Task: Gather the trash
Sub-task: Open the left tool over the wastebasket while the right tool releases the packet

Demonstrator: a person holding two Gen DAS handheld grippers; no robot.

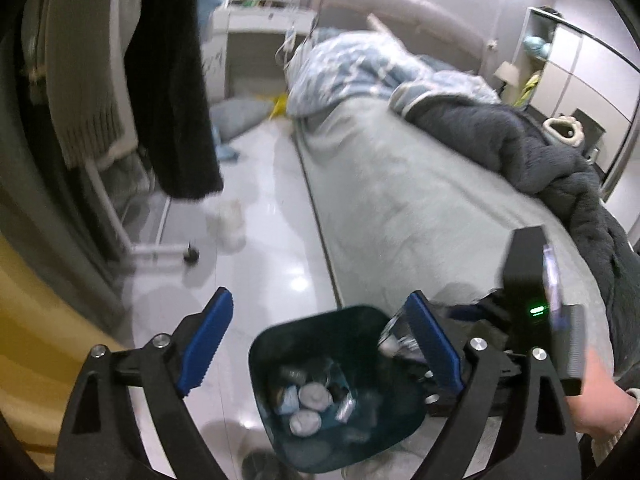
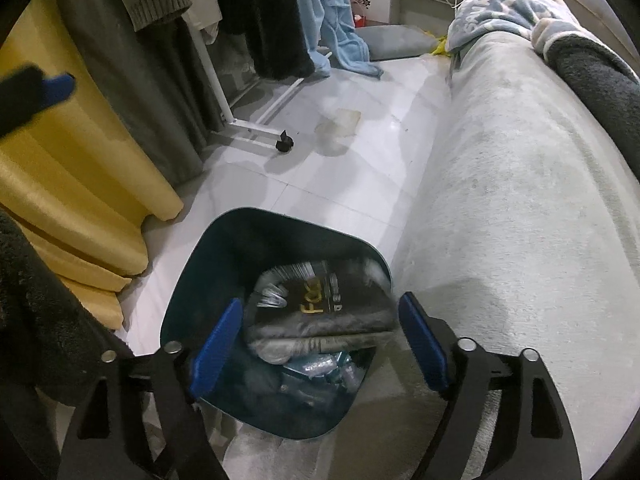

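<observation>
Over the dark bin [image 1: 336,392], in the left wrist view, the left gripper [image 1: 320,344] hangs with its blue fingers [image 1: 208,340] spread wide and nothing between them. Crumpled wads and small wrappers lie at the bottom of the bin. To the right the other gripper body and the hand [image 1: 600,396] that carries it crowd the bin's rim on the bed [image 1: 400,208] side, so that side is tight. Open tiled floor [image 1: 272,240] runs ahead, between the bed edge and the clothes rack foot [image 1: 160,252]. My judgement is that this gripper has free room only upward and toward the floor.

Above the same bin [image 2: 200,264], in the right wrist view, the right gripper [image 2: 320,344] stands with its pads [image 2: 216,344] parted on either side of a dark packet [image 2: 320,308] with yellow lettering. The pads do not seem to press it, and the packet sits blurred at the bin's mouth, over the rubbish below, so I read it as let go. To do the drop well, I would keep the fingers wide and centred over the opening until the packet settles inside. The bin's near rim lies close under the fingers and the bed [image 2: 500,200] flanks it on the right, the yellow curtain [image 2: 80,184] on the left; straight up looks the clearest way out.
</observation>
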